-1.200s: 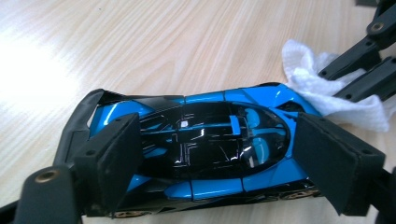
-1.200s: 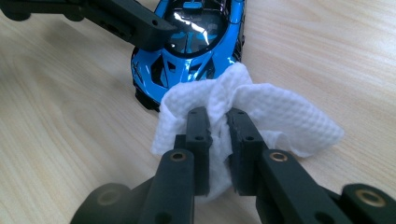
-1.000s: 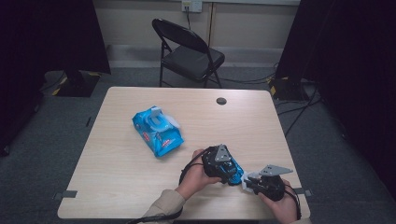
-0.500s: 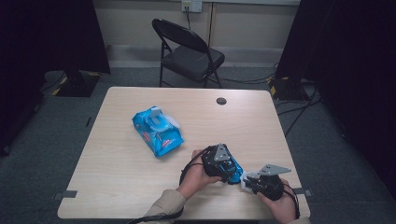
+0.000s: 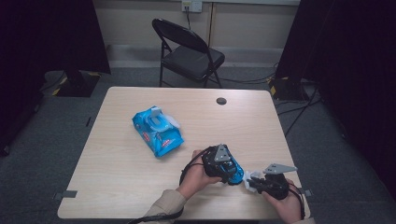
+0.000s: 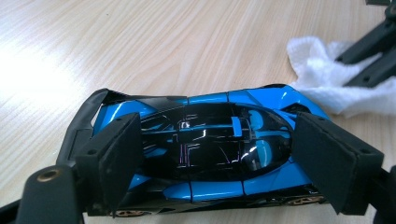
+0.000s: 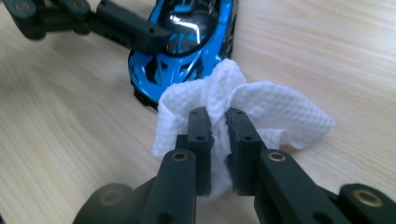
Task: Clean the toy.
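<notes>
A blue and black toy car [image 6: 210,140] rests on the wooden table [image 5: 116,186] near its front edge. My left gripper [image 6: 219,154] is shut on the car, one pad against each side; from above, the car [image 5: 235,171] is under that gripper [image 5: 223,163]. My right gripper [image 7: 218,121] is shut on a crumpled white wipe [image 7: 271,107]. The wipe touches one end of the car [image 7: 187,37]. In the high view the right gripper [image 5: 254,183] and the wipe [image 5: 252,176] lie just right of the car.
A blue pack of wipes [image 5: 157,130] with its flap open lies left of centre on the table. A small black round cap [image 5: 221,101] sits near the far edge. A folding chair [image 5: 189,51] stands behind the table.
</notes>
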The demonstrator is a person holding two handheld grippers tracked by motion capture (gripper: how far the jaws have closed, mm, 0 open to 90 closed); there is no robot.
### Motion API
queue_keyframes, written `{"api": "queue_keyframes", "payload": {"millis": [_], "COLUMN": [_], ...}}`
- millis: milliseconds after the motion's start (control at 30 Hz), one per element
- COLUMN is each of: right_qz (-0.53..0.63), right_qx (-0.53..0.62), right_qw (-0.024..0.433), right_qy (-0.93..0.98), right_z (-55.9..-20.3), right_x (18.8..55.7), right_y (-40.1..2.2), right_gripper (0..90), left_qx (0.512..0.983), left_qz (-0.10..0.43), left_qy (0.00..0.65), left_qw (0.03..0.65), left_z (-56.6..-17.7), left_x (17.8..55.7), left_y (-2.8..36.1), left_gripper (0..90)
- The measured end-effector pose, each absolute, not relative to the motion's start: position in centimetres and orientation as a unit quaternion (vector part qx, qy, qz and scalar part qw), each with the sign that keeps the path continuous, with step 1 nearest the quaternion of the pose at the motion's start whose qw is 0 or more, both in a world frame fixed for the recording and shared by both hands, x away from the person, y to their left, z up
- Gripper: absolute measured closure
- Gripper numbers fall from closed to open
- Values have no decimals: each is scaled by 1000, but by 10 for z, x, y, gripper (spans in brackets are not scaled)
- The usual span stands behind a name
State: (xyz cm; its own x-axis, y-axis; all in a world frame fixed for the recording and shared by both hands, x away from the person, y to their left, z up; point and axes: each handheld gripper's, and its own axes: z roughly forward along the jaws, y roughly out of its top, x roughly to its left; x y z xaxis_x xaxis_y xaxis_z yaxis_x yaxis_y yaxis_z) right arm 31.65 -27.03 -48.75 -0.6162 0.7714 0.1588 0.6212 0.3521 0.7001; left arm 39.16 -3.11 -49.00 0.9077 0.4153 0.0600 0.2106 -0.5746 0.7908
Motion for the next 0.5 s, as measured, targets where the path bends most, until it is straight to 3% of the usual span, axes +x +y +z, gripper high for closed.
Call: {"api": "queue_keyframes", "payload": {"millis": [167, 500], "right_qz": [390, 371], "right_qx": [428, 389], "right_qw": [99, 76], "right_qy": [809, 840], "right_z": [-484, -489], "right_x": [317, 312], "right_y": [-277, -251], "right_gripper": [818, 820], "left_qx": [879, 878], "left_qz": [120, 120], "left_qy": [176, 177], "left_qw": [426, 427], "left_z": [-490, -490], "left_x": [391, 391], "left_y": [-31, -31], "left_gripper": [170, 171]}}
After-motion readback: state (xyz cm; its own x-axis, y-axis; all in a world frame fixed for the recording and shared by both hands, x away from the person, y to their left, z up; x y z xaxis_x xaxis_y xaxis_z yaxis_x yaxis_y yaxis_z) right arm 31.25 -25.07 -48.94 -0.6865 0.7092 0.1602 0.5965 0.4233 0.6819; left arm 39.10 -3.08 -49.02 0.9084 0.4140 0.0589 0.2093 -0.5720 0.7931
